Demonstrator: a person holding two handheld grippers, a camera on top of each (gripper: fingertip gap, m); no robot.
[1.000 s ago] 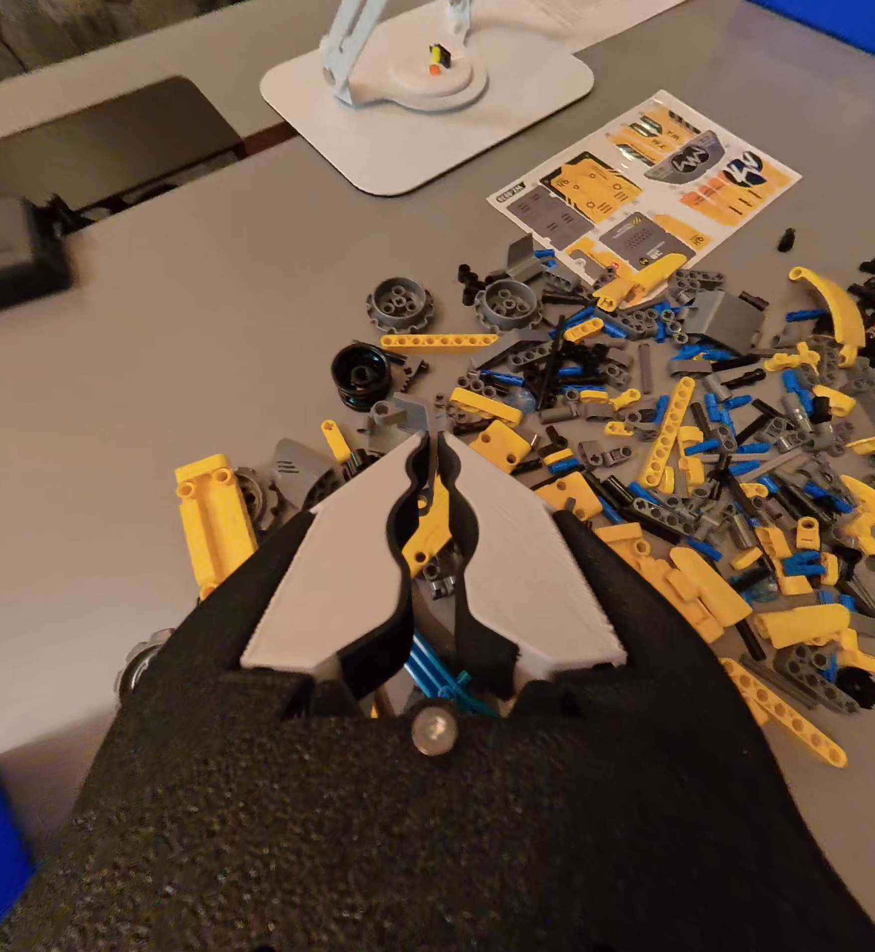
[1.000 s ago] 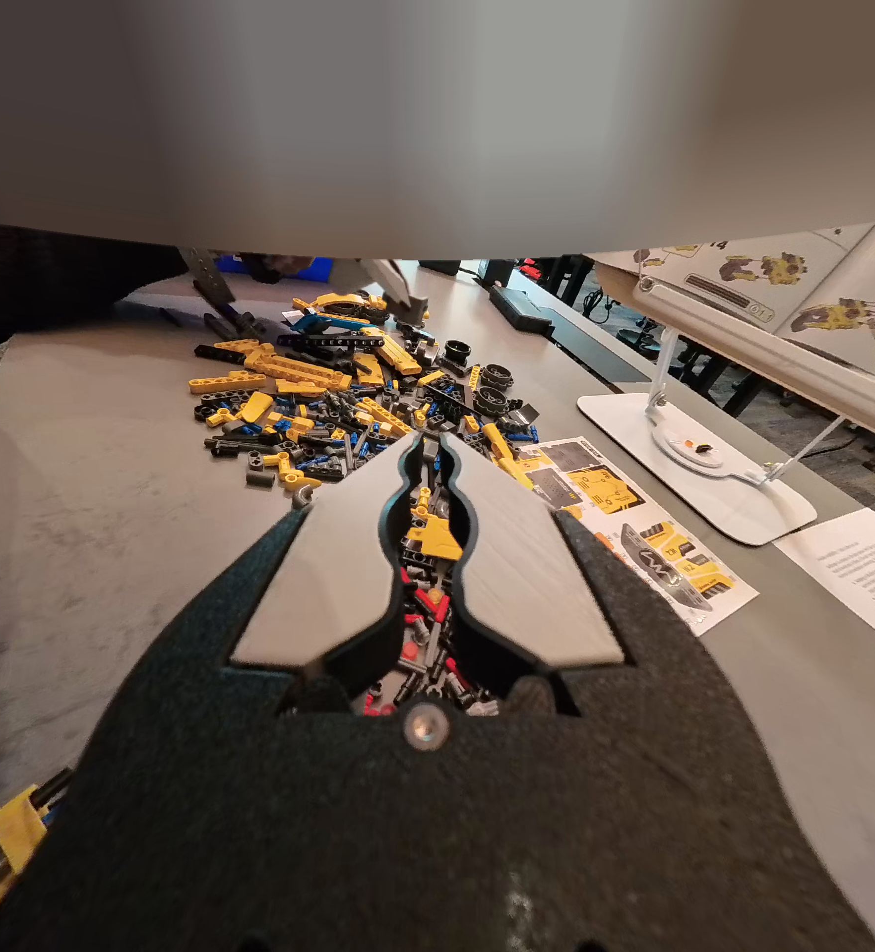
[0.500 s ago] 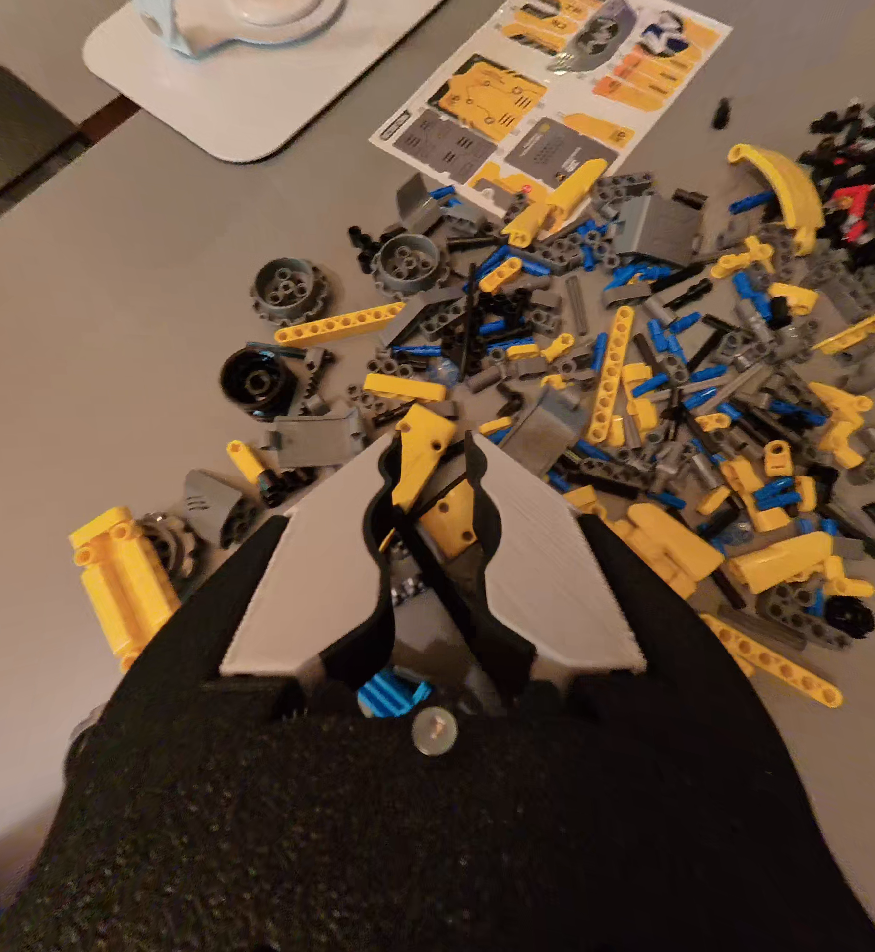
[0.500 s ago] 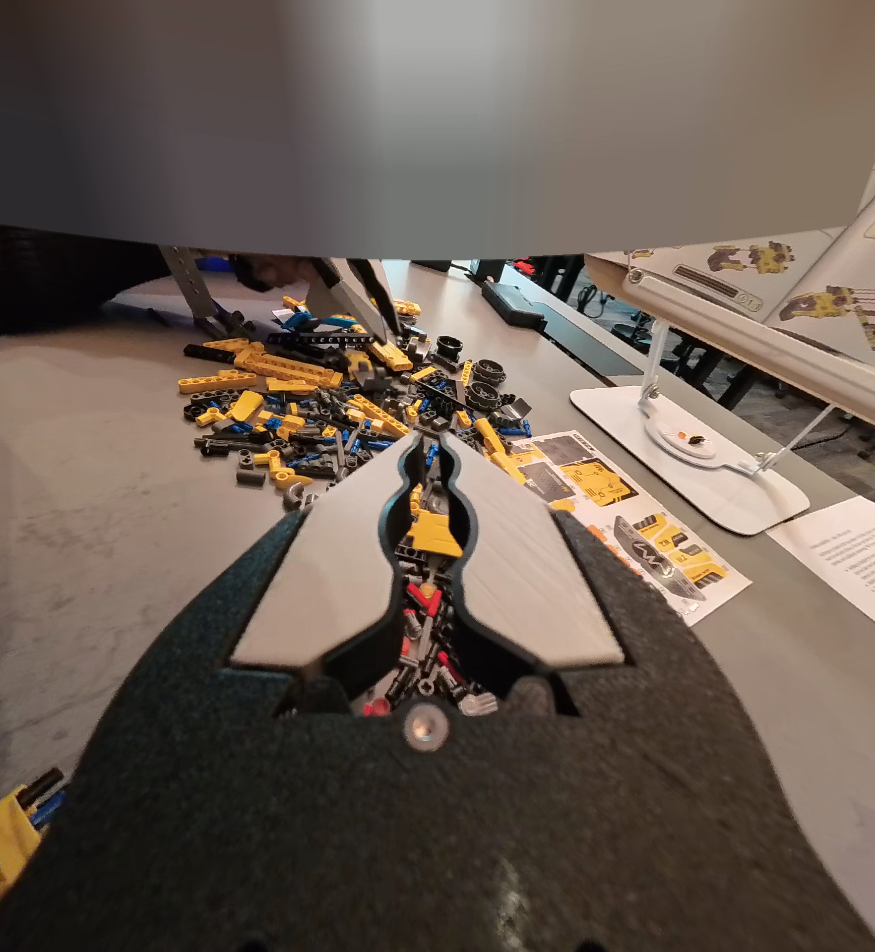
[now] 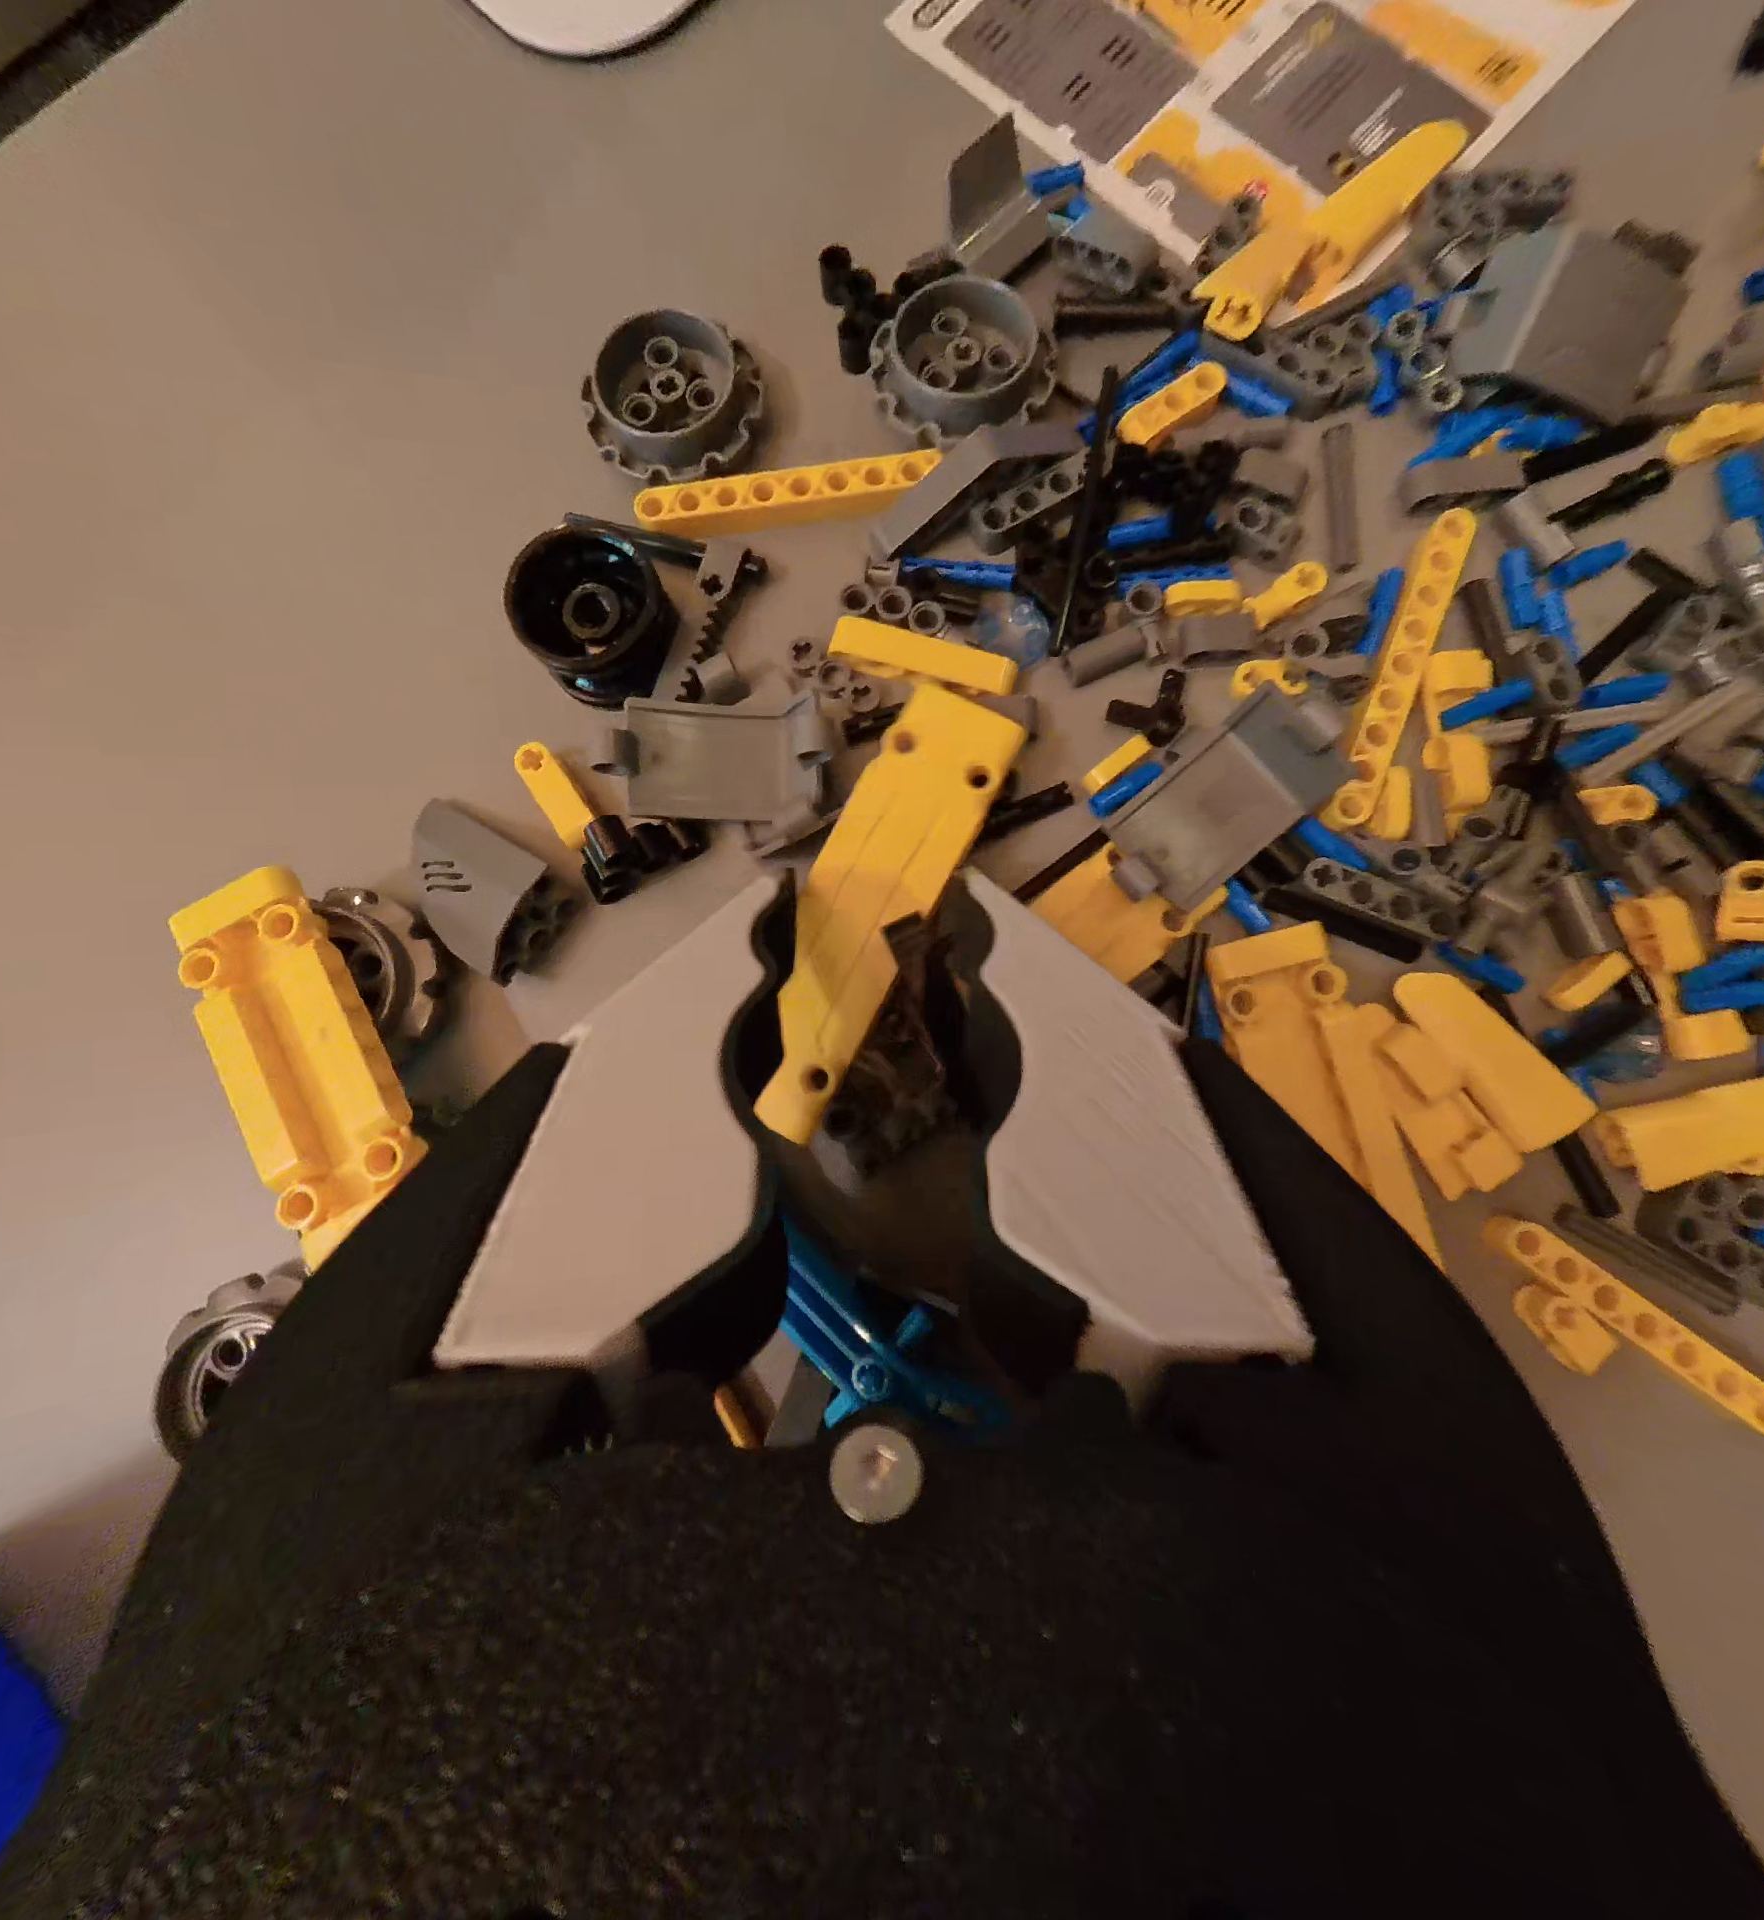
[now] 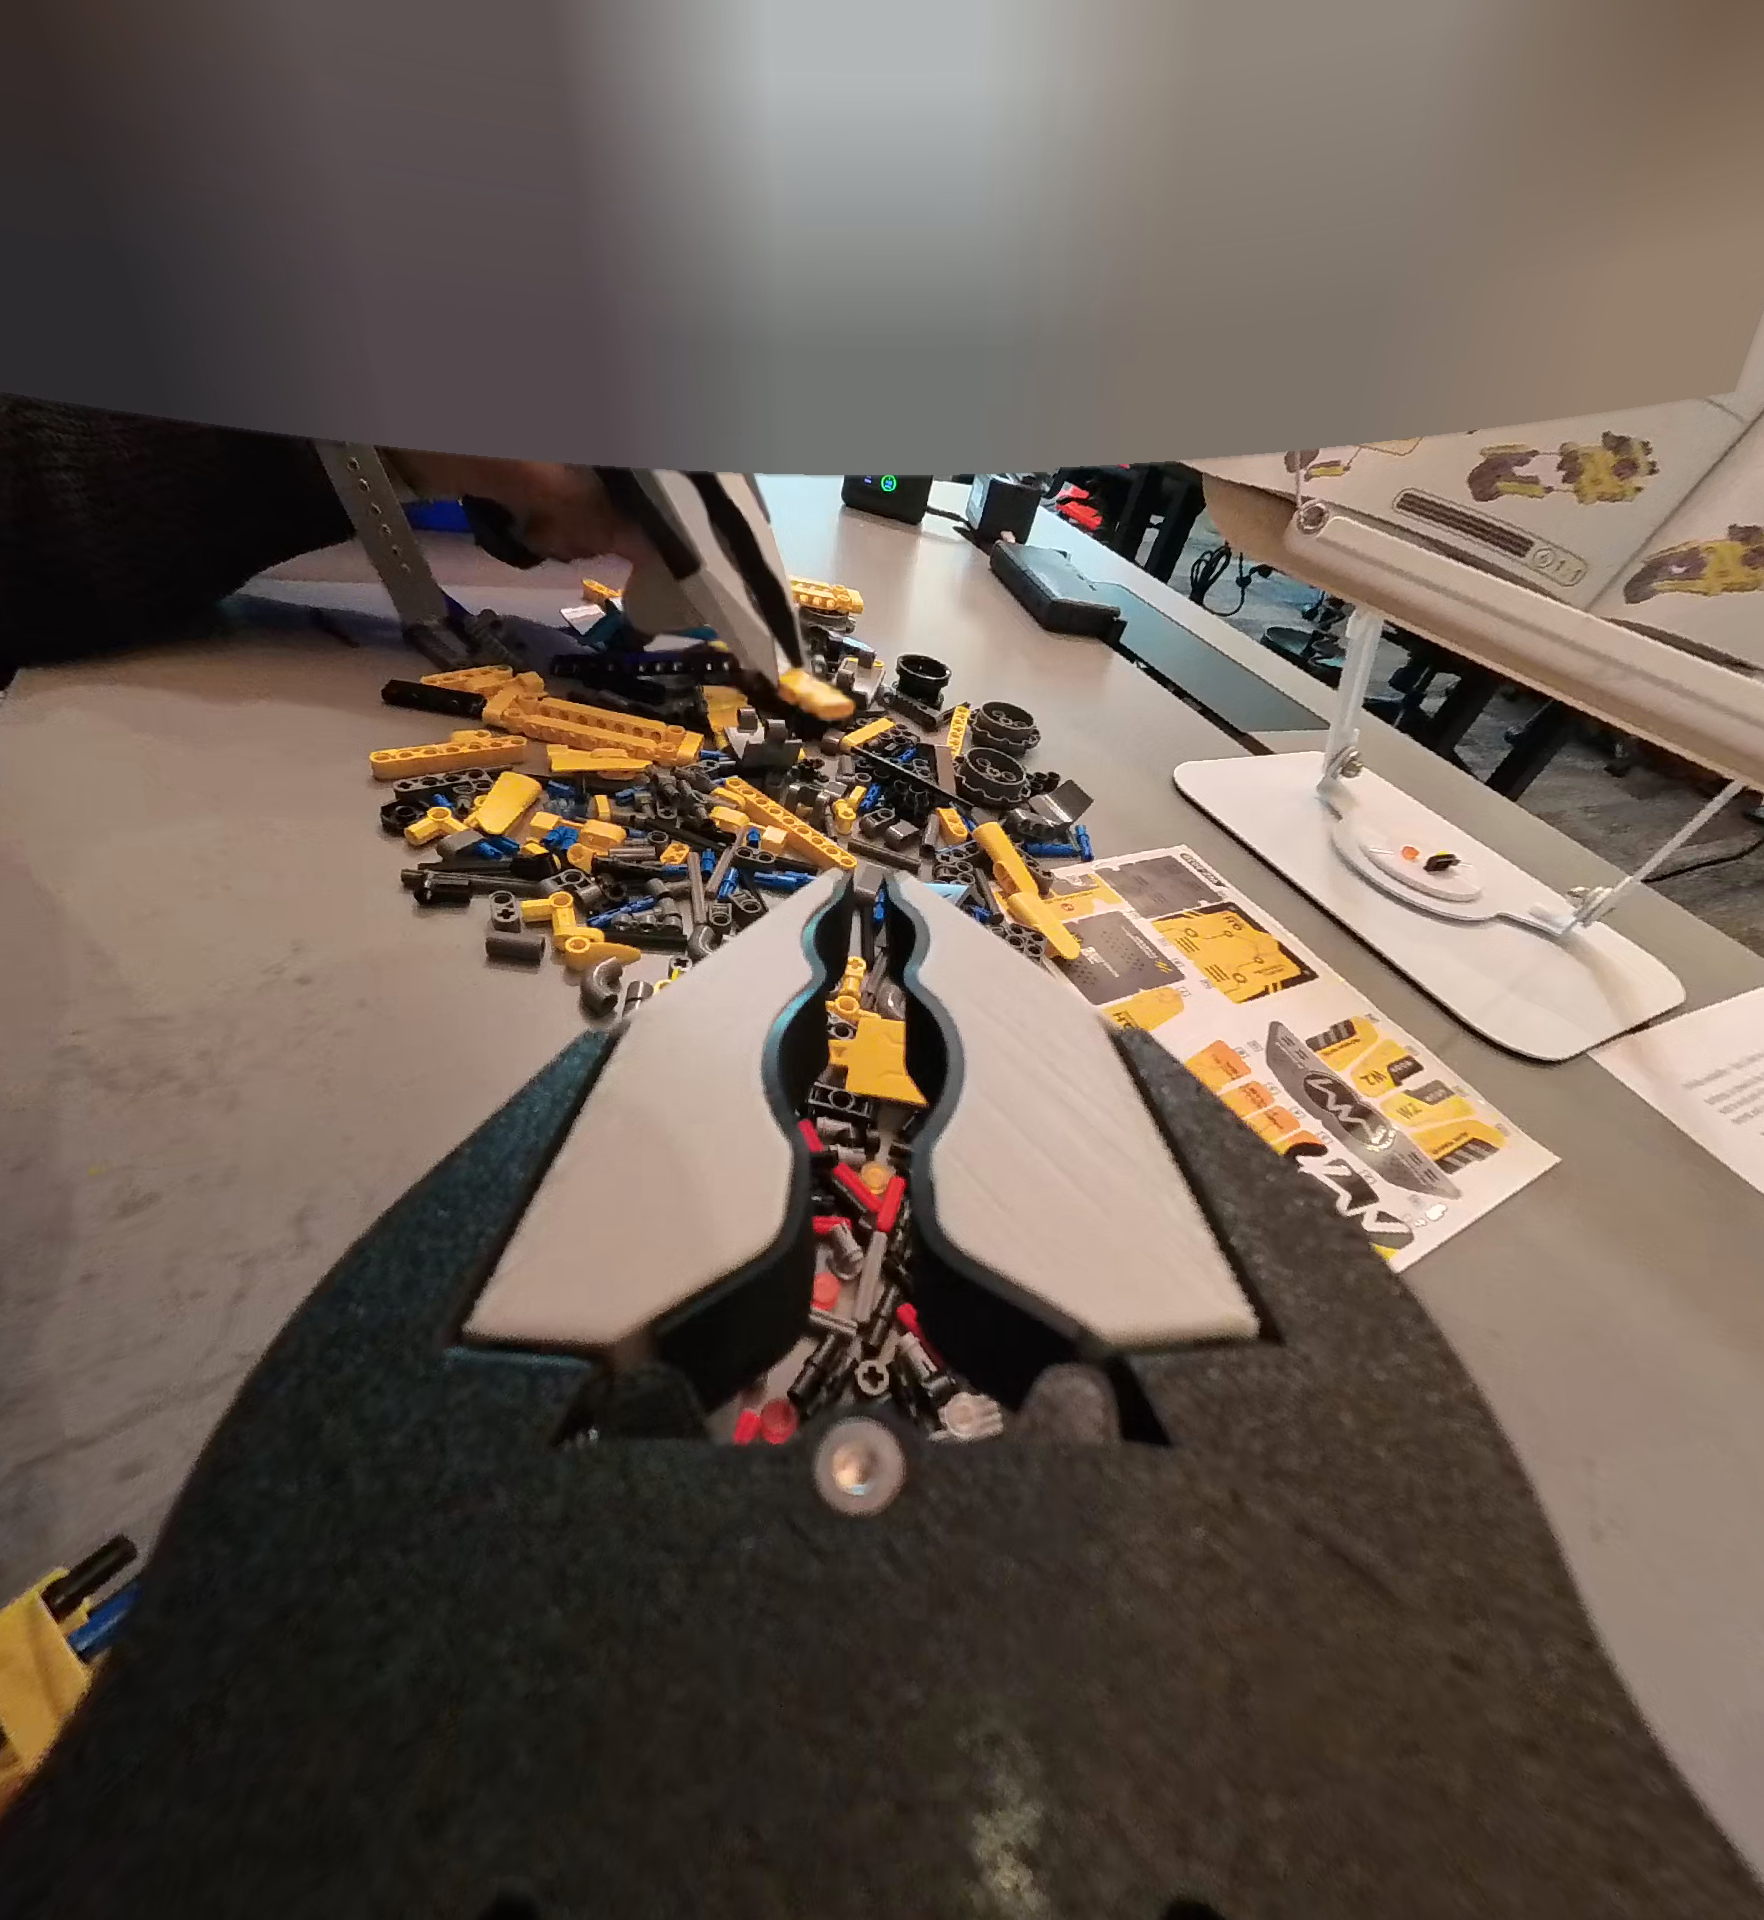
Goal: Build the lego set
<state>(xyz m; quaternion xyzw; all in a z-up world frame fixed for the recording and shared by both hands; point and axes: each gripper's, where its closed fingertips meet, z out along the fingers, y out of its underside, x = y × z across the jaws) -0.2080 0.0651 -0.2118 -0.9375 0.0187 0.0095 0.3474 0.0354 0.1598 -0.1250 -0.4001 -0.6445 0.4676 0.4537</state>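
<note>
My left gripper (image 5: pixel 876 883) hangs low over a pile of yellow, grey, blue and black building pieces (image 5: pixel 1377 727) on a grey table (image 5: pixel 234 416). Its jaws stand apart, and a long yellow panel (image 5: pixel 899 862) lies tilted between the fingertips and on the pile. In the right wrist view the left gripper (image 6: pixel 795 675) touches the same panel (image 6: pixel 813 698) at the far end of the pile (image 6: pixel 701 821). My right gripper (image 6: pixel 865 881) is shut and holds nothing, hovering above small red and black pieces (image 6: pixel 857 1226).
A sticker sheet (image 6: pixel 1273 1039) lies right of the pile. A white stand base (image 6: pixel 1429 904) carries an open booklet (image 6: pixel 1584 582). A yellow block (image 5: pixel 286 1039), a black wheel (image 5: pixel 587 613) and grey wheels (image 5: pixel 665 390) lie at the left. A dark sleeve (image 6: pixel 78 520) reaches in. Across from one pair of fingers to the other is roughly 30 centimetres.
My left gripper has dropped closer to the pile and its jaws have opened; the yellow panel, gripped edge-on before, now lies face-up between them. The right gripper has barely moved.
</note>
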